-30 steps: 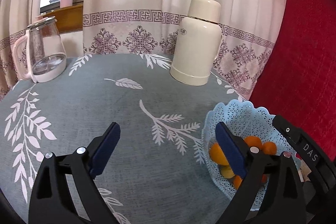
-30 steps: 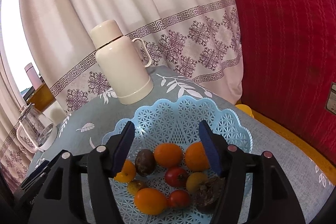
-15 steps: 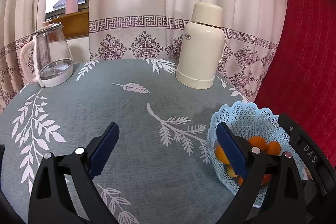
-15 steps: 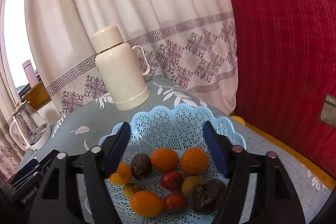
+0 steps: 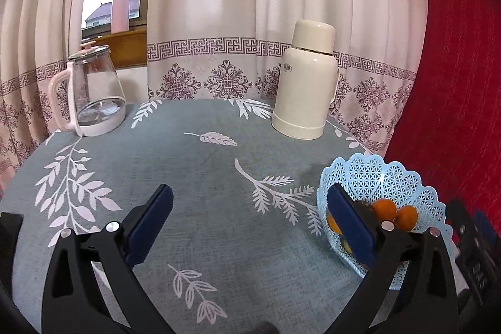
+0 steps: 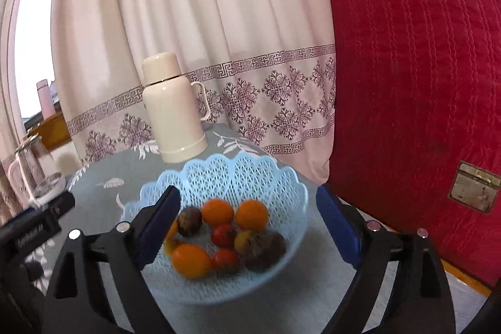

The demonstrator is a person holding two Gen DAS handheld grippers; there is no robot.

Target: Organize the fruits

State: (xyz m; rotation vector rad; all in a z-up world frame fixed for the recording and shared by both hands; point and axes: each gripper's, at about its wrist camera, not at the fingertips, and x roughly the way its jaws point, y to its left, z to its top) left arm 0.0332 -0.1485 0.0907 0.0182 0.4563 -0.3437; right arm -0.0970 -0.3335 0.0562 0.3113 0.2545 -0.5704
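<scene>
A pale blue lattice basket (image 6: 250,174) stands on the grey leaf-print tablecloth and holds several fruits: oranges (image 6: 252,214), red tomatoes (image 6: 223,235), dark passion fruits (image 6: 189,220) and a small yellow fruit. My right gripper (image 6: 249,216) hovers in front of the basket, its jaws opening wide with nothing pressed between the pads. In the left wrist view the basket (image 5: 375,177) sits at the right, partly behind one finger. My left gripper (image 5: 250,216) hangs over bare cloth, its jaws opening, holding nothing.
A cream thermos (image 5: 305,80) stands behind the basket. A glass kettle with a pink handle (image 5: 90,96) sits at the table's far left. Patterned curtains hang behind, and a red padded surface (image 6: 422,68) rises close on the right. A pink bottle (image 5: 120,10) stands on the windowsill.
Both grippers pulled back from the table, so the basket and thermos look farther off. The right jaws spread much wider and the left slightly wider. The fruits stay in the basket.
</scene>
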